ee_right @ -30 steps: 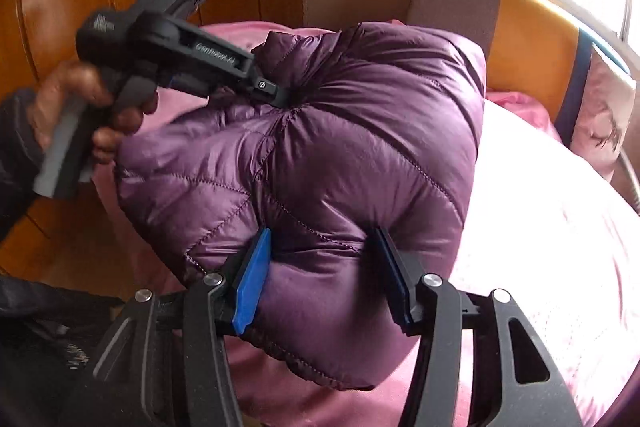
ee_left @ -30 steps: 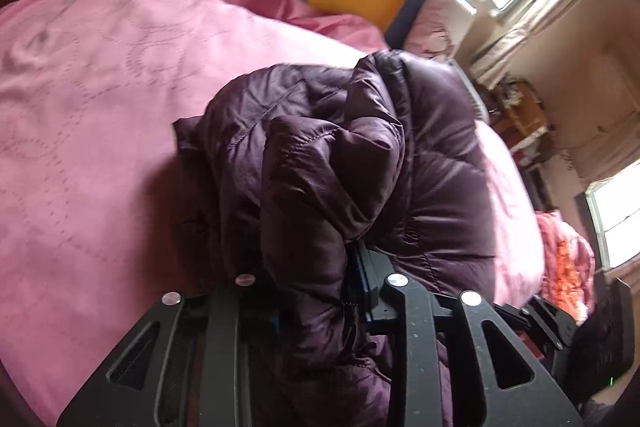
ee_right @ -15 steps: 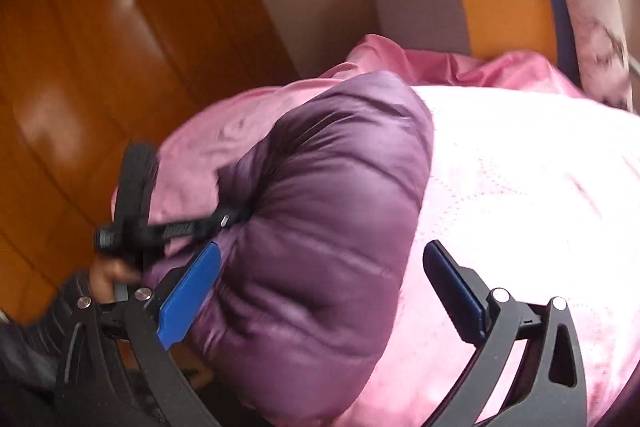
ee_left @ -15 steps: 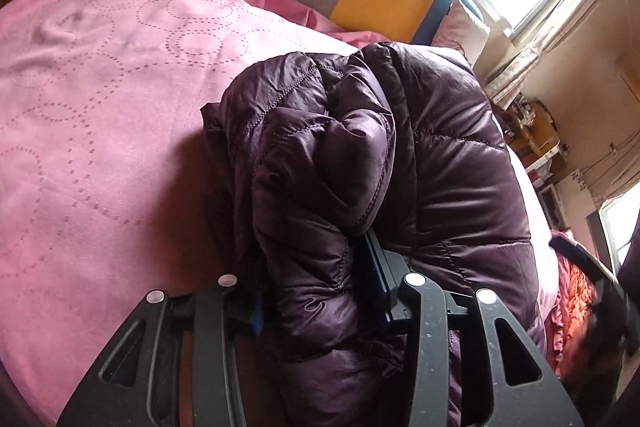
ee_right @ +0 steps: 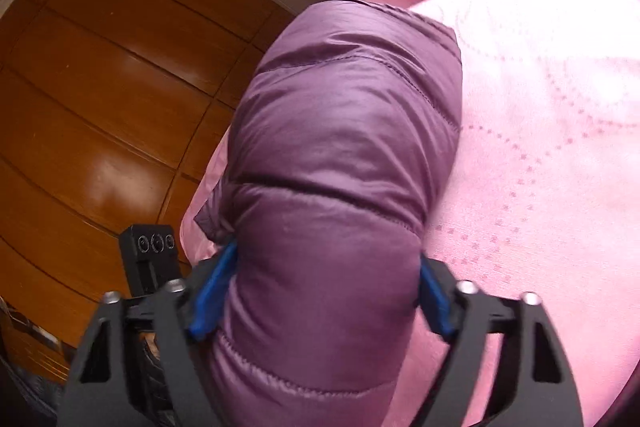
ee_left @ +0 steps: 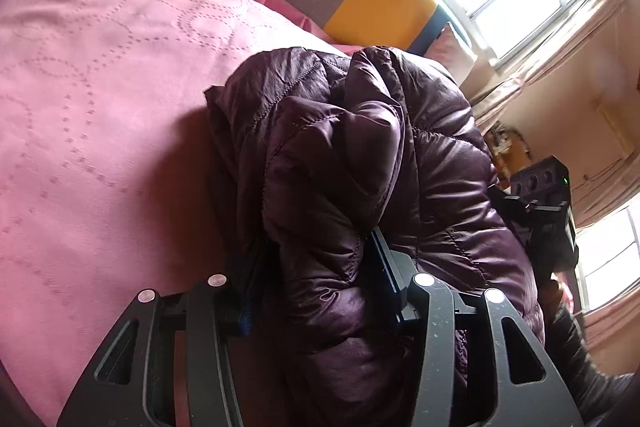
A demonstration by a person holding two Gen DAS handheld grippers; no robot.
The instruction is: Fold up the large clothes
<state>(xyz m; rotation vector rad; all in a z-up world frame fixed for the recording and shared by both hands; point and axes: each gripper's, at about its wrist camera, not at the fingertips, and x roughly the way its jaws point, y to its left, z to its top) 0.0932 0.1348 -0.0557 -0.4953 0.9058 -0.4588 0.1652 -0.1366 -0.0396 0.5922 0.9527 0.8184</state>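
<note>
Swung round from the jacket's broad side, the right tool (ee_right: pixel 320 297) straddled the end of the purple down jacket (ee_right: pixel 340 155), jaws closing, blue pads touching both flanks. On the pink bed (ee_left: pixel 100 107), the left tool (ee_left: pixel 316 279), jaws opening, bracketed a bunched fold.

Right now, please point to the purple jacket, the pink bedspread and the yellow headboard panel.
purple jacket (ee_right: pixel 340 155): right wrist view, puffy quilted middle.
pink bedspread (ee_left: pixel 100 87): left wrist view, dotted flat area left of the jacket.
yellow headboard panel (ee_left: pixel 384 3): left wrist view, centre of the panel.
</note>
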